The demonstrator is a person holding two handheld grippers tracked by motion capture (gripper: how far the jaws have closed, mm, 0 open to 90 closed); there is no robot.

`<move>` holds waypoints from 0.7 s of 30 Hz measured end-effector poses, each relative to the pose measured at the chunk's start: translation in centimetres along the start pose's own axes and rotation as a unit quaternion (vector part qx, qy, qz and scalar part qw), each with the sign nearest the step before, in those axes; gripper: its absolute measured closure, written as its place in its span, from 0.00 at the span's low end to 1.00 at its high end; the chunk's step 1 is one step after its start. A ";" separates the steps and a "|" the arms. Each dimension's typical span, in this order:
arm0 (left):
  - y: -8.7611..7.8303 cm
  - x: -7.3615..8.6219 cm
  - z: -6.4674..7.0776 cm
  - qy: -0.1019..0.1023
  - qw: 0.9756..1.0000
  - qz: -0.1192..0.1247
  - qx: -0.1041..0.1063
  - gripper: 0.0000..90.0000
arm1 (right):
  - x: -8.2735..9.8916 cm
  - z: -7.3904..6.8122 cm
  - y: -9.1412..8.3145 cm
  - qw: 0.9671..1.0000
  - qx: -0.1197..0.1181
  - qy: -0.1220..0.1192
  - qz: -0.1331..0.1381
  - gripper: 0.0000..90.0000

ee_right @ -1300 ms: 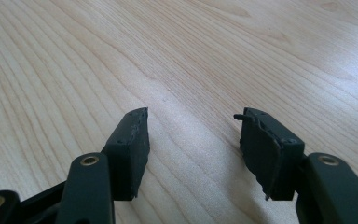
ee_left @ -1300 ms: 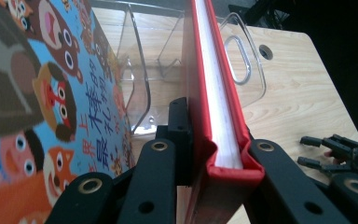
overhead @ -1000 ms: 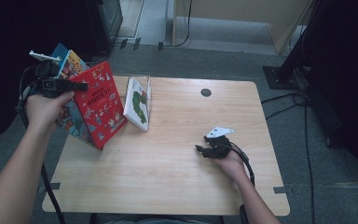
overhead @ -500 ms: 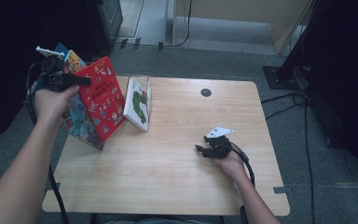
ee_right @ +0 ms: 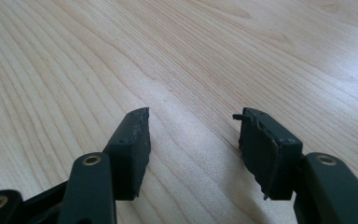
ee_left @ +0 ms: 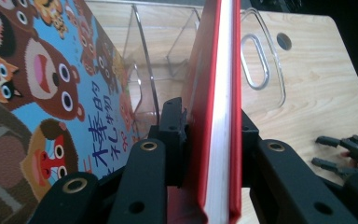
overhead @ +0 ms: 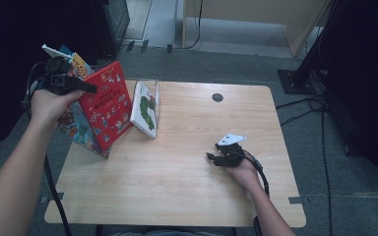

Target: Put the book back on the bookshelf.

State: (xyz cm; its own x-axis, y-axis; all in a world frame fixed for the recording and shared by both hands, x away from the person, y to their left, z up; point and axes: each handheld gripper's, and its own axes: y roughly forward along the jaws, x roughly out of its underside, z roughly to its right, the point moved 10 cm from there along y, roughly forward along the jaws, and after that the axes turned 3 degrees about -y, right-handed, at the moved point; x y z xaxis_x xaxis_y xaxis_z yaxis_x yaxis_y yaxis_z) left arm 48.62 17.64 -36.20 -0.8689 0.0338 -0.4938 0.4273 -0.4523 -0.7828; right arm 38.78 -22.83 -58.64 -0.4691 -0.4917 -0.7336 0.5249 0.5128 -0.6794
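Note:
A red picture book (overhead: 106, 105) stands tilted at the table's left edge, leaning beside a blue animal book (overhead: 74, 123). My left gripper (overhead: 87, 89) reaches over its top edge. In the left gripper view the red book (ee_left: 214, 93) sits between the jaws of my left gripper (ee_left: 209, 128), whose pads lie against both covers; the jaws have just been opening. The blue animal book (ee_left: 37, 93) shows to its left. My right gripper (overhead: 214, 158) rests on the table at right. In the right gripper view my right gripper (ee_right: 193, 126) stands open over bare wood.
A clear plastic book holder (ee_left: 261, 60) stands behind the red book. A white book with a green caterpillar (overhead: 145, 110) leans in the holder (overhead: 155, 88). A dark round hole (overhead: 217, 97) marks the table's far side. Cables trail on the floor at right.
The left hand has crept slightly up and back with the red book, which stands a little steeper. The right hand has not moved.

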 end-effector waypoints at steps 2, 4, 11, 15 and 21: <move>0.0 0.0 0.0 0.007 1.000 -0.004 -0.007 0.81 | 0.0 0.0 0.0 1.000 0.000 0.000 0.000 0.48; 0.0 0.1 0.1 0.009 1.000 -0.010 -0.004 0.82 | 0.0 0.0 0.0 1.000 0.000 0.000 0.000 0.48; 0.0 0.4 -0.2 0.020 0.999 -0.023 -0.012 0.83 | 0.0 0.0 0.0 1.000 0.000 0.000 0.001 0.49; 0.0 0.6 -0.3 0.023 0.999 -0.031 -0.011 0.84 | 0.0 0.0 0.0 1.000 0.000 0.001 0.001 0.49; 0.6 1.0 0.0 0.036 0.998 -0.052 -0.011 0.84 | 0.0 0.0 0.0 1.000 0.000 0.000 0.001 0.49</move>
State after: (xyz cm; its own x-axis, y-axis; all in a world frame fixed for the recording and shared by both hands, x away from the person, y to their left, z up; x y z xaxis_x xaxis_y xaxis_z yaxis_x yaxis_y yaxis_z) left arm 48.00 17.39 -37.13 -0.8886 0.1444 -0.4354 0.3422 -0.4235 -0.8388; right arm 38.77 -22.81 -58.63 -0.4691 -0.4904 -0.7345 0.5257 0.5132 -0.6784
